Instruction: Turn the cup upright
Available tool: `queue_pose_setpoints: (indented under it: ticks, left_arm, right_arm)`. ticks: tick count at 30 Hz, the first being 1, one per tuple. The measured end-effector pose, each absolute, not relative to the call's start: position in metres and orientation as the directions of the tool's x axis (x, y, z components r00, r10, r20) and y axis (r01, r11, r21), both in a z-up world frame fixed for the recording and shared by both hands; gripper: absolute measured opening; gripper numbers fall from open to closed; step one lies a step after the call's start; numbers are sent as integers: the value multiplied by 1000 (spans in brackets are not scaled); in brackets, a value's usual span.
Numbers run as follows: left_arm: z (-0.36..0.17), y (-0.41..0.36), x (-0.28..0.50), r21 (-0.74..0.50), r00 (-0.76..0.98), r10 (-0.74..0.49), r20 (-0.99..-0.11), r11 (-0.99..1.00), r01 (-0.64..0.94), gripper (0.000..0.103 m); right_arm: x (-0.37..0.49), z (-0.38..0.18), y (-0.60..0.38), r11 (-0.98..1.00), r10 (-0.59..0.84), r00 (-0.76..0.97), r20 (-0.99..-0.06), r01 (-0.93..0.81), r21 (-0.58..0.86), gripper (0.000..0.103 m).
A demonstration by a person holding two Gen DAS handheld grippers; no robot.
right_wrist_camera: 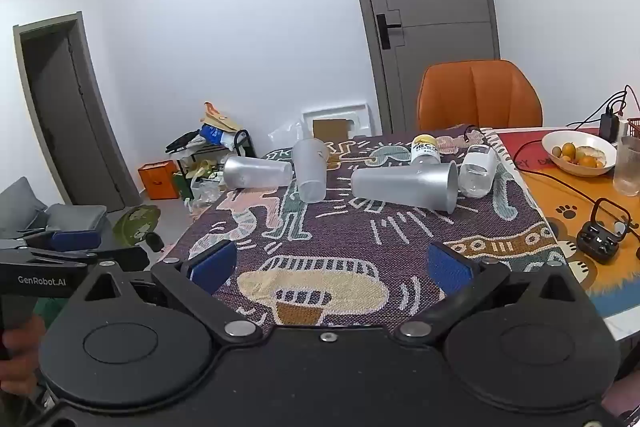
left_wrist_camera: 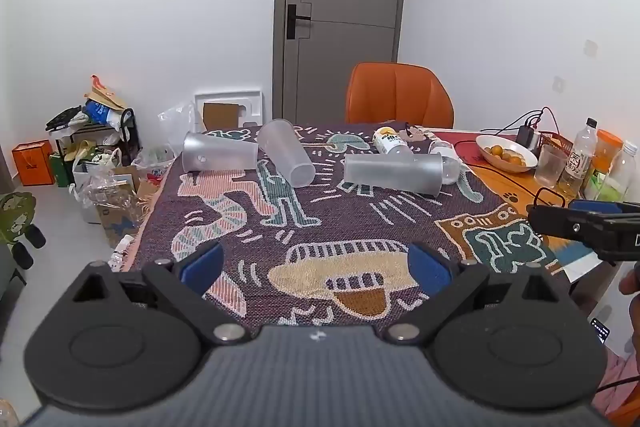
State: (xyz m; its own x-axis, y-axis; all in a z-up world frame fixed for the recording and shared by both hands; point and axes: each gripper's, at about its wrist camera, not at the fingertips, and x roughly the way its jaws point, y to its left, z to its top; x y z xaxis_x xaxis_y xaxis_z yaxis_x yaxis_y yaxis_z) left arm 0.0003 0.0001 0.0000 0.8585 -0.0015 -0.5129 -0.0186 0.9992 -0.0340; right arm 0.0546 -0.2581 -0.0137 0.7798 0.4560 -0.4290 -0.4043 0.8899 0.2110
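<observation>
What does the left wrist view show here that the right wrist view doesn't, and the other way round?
Only the left wrist view: the plastic bottles at the table's far right edge and a phone low on the right. Only the right wrist view: a dark second doorway, the ceiling, a grey sofa and a black earbud case. Both: three frosted cups lying on their sides on the patterned cloth, namely the left cup, middle cup and right cup, plus the fruit bowl, the orange chair and each gripper open.
</observation>
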Motion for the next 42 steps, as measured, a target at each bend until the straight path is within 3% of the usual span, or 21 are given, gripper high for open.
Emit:
queue_pose_setpoints:
  ticks: [42]
  left_arm:
    - [-3, 2, -5, -75, 871, -28, -490, 997, -10, 98]
  right_arm:
    - [53, -19, -256, 900, 435, 785, -441, -383, 206, 103]
